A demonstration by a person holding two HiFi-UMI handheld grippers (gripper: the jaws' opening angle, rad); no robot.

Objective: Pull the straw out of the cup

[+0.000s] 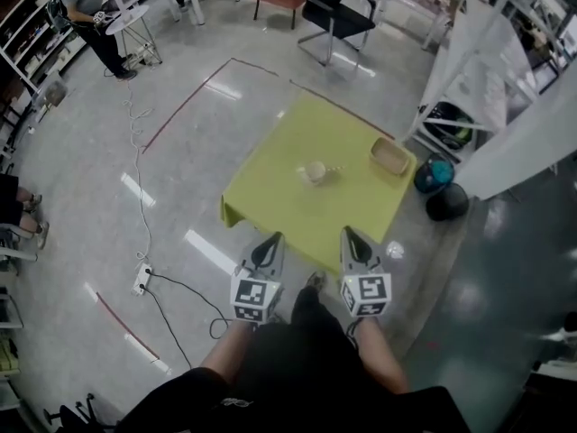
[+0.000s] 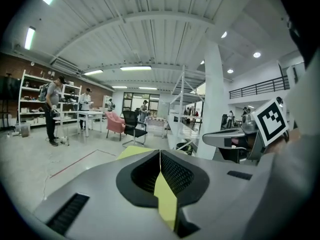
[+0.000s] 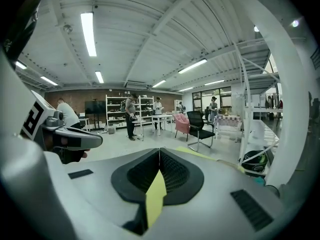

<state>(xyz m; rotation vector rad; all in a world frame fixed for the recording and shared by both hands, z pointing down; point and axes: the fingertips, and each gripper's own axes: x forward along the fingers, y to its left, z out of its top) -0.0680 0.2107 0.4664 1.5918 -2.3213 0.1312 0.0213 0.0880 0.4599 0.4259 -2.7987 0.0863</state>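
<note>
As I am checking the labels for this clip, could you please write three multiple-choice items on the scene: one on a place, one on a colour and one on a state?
1. Where is the cup?
A) held in the left gripper
B) near the middle of the table
C) held in the right gripper

2. What colour is the table's top?
A) red
B) yellow-green
C) blue

3. How do the tongs of the two grippers stand?
A) both wide open
B) both shut on the cup
C) both shut, with nothing between them

Answers:
1 B: in the head view the cup stands on the table, ahead of both grippers and apart from them.
2 B: the top shows yellow-green against the grey floor.
3 C: each gripper view shows its tongs meeting along one line, with only the table visible beyond them.
</note>
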